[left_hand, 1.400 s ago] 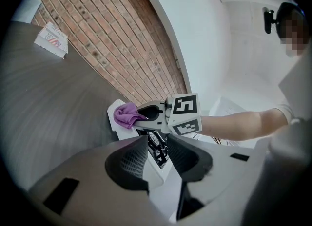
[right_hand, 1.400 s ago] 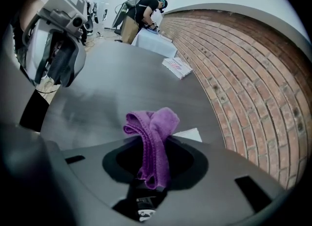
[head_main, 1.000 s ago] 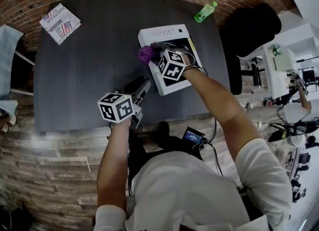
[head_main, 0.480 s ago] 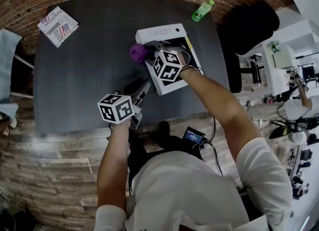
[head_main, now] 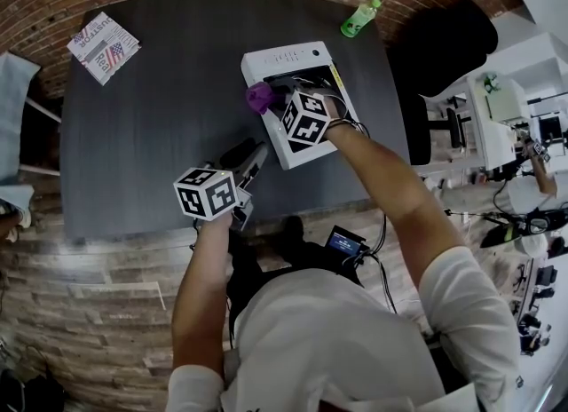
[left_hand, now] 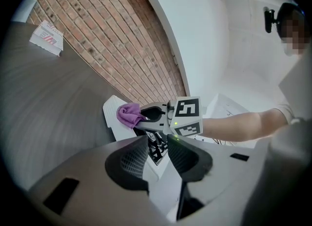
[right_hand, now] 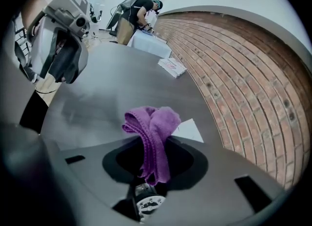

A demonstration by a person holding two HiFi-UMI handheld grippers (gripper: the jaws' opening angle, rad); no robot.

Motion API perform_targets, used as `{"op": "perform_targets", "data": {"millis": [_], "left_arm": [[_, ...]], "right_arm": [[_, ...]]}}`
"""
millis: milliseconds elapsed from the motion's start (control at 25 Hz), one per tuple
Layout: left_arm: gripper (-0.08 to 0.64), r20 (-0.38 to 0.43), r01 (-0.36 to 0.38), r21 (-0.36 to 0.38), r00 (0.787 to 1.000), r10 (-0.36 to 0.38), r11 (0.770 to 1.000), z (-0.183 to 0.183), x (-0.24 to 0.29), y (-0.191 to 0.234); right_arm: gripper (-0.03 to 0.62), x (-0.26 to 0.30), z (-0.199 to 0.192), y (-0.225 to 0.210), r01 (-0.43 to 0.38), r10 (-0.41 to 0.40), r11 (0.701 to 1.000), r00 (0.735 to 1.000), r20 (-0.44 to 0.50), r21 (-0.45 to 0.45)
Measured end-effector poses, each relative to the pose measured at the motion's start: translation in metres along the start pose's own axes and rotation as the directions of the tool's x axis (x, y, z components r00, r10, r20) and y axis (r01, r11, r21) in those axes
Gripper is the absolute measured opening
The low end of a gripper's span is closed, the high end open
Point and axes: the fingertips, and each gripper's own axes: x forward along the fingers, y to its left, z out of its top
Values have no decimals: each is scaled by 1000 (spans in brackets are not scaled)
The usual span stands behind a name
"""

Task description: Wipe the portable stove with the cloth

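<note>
The purple cloth [head_main: 258, 97] is clamped between the fingers of the right gripper [right_hand: 155, 144], at the left edge of the white portable stove [head_main: 284, 57] on the dark surface [head_main: 160, 117]. The left gripper [left_hand: 157, 153] holds its fingers apart, with nothing between them. The lettering on the flag-printed booklet [head_main: 103, 46] is too small to read.

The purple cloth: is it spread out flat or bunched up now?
Bunched up. The purple cloth is a crumpled wad pinched between the jaws of the right hand-held gripper, with loose folds sticking out beyond them.
</note>
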Motion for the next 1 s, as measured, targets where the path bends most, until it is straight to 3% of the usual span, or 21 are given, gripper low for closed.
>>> {"op": "perform_targets", "data": {"millis": [560,1000], "left_arm": [[118,-22,7,7,1000,-7,1000,-5,3,-6],[118,-25,29,16,999,-29,999,-8,8,-18]], "right_arm": [[121,-10,-20,11,-10,11,998,1000,-22,68],[121,-24,-31,32,-94,101,991,992,-81,94]]}}
